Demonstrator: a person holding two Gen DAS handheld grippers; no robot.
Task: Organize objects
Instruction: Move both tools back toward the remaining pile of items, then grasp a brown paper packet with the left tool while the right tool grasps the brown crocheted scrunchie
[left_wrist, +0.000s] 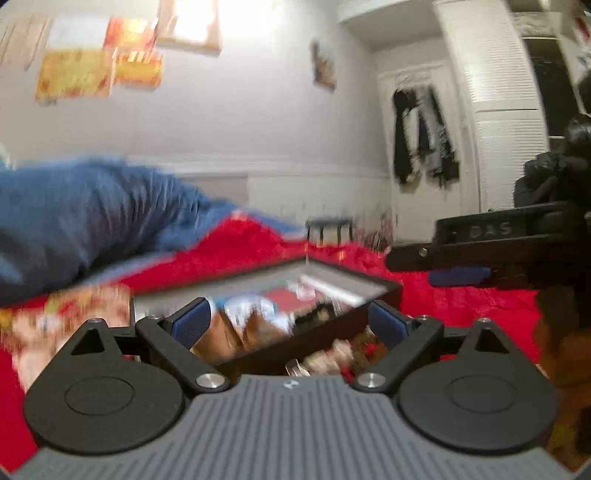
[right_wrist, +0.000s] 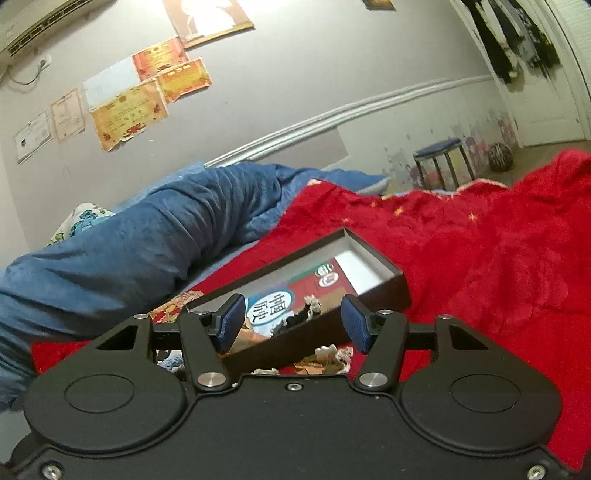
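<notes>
Red blanket (right_wrist: 480, 258) spread over a bed, with a shallow dark box (right_wrist: 384, 291) lying open on it. Inside the box: a printed card (right_wrist: 295, 295) in red and blue and a small black-and-cream piece of fabric (right_wrist: 306, 312); more cream fabric scraps (right_wrist: 332, 354) on the blanket just in front of the box's near wall. Blue quilt (right_wrist: 129, 251) bunched up to the left, against the wall. Left gripper (left_wrist: 291, 323) above the near edge of the box (left_wrist: 384, 291), jaws spread wide, nothing between the blue pads (left_wrist: 192, 323) — picture smeared, contents of the box hard to make out there. Right gripper (right_wrist: 295, 321) roughly half open over the same near edge, empty, pads (right_wrist: 354, 325) clear of box and fabric. In the left wrist view, right gripper (left_wrist: 458, 277) visible at the right edge, above the blanket (left_wrist: 461, 306) — beside the box, not touching it.
</notes>
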